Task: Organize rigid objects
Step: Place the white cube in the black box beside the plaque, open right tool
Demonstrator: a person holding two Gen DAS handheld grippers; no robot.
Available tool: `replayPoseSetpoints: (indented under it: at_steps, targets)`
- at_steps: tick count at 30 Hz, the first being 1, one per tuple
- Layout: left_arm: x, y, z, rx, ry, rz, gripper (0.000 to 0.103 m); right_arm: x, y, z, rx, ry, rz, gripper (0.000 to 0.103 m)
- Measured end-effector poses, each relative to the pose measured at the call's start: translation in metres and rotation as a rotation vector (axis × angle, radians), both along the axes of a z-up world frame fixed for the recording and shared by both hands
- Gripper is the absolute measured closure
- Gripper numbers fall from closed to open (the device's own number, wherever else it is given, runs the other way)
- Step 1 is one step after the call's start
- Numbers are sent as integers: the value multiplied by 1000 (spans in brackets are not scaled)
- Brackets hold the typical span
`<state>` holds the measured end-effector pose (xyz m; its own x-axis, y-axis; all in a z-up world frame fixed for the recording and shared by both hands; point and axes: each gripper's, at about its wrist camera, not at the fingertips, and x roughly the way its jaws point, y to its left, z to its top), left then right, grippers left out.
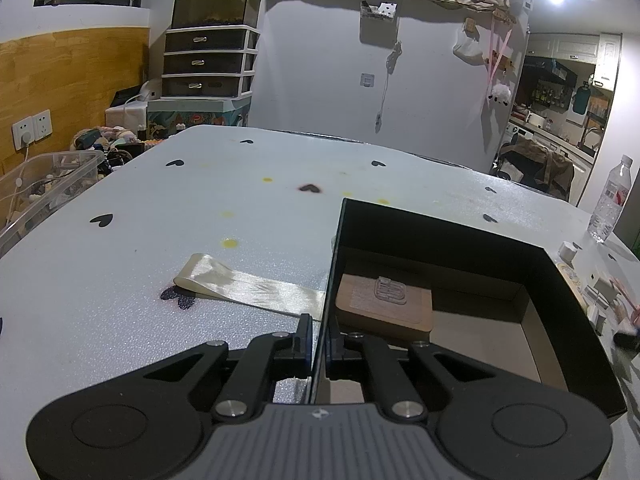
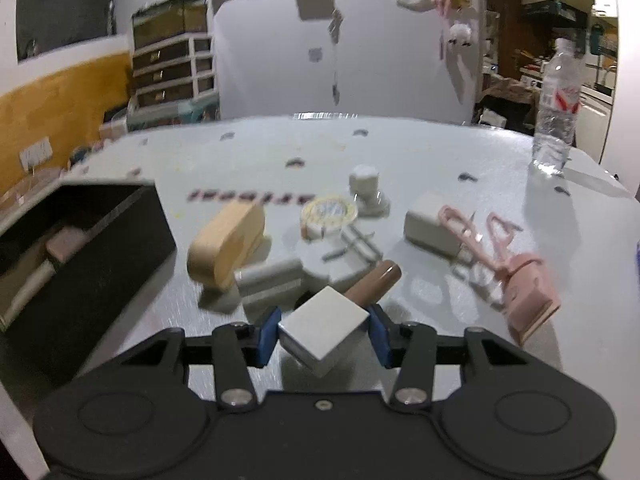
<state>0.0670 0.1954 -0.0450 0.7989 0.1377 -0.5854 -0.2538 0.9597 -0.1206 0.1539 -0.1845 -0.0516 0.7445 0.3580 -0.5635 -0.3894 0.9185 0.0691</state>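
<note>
Rightward, the right gripper (image 2: 323,330) sat low over the worktop (image 2: 440,152) with a small white block (image 2: 325,325) between its blue fingers (image 2: 269,334). Block turned corner-on, diamond-wise; both pads seemed to touch opposite corners, so probably gripped, though blur left lift-off uncertain. Black box (image 2: 120,248) lay to that gripper's left, open side up, well apart from the block; the carry would likely run leftward across the clutter. Wooden oval piece (image 2: 226,244) and grey bar (image 2: 272,276) stood just ahead on that line, a likely snag.

Left gripper (image 1: 319,346) pinched the box's near-left wall (image 1: 332,280), fingers (image 1: 304,340) nearly closed, one either side, apparently steadying it. Inside lay a wooden block (image 1: 384,312) with a clear clip (image 1: 390,290) on top. A cream ribbon (image 1: 248,286) lay beside the box.
</note>
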Motion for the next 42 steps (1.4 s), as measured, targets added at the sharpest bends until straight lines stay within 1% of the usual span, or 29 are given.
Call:
replayPoseSetpoints:
  at_steps: [2,4,8,10,13,15,17,22,25,28,32,36,39,42]
  targets:
    - [0,0,-1,0,0,-1,98,-2,2,15,24,-34,19,55]
    - [0,0,-1,0,-1,-1,98,-2,9,29,52,-58,62,55]
    - [2,0,-1,-3,-2,0,98,-3,38,52,116,-79,205,55]
    - [2,0,-1,-5,-2,0,98,0,56,60,149,-60,298,55]
    - [3,1,-1,-11,-7,-2,98,3,84,66,189,-1,425,55]
    - [4,2,-1,-11,-9,-3,98,6,106,66,189,54,494,55]
    - [3,3,-2,-17,-13,-7,98,10,127,62,161,104,532,55]
    - [3,6,-5,-28,-21,-15,98,20,171,46,71,218,563,55]
    - [3,7,-6,-29,-24,-21,98,22,187,35,14,243,554,55]
    - [2,8,-7,-33,-28,-29,98,25,201,26,-13,279,548,55]
    - [1,11,-9,-40,-37,-39,97,32,214,21,-51,302,534,55]
    - [0,12,-10,-44,-44,-44,97,37,225,15,-110,314,519,54]
    - [0,13,-11,-48,-48,-49,97,40,230,8,-133,344,527,55]
    - [1,13,-11,-48,-50,-52,97,42,234,7,-144,345,535,55]
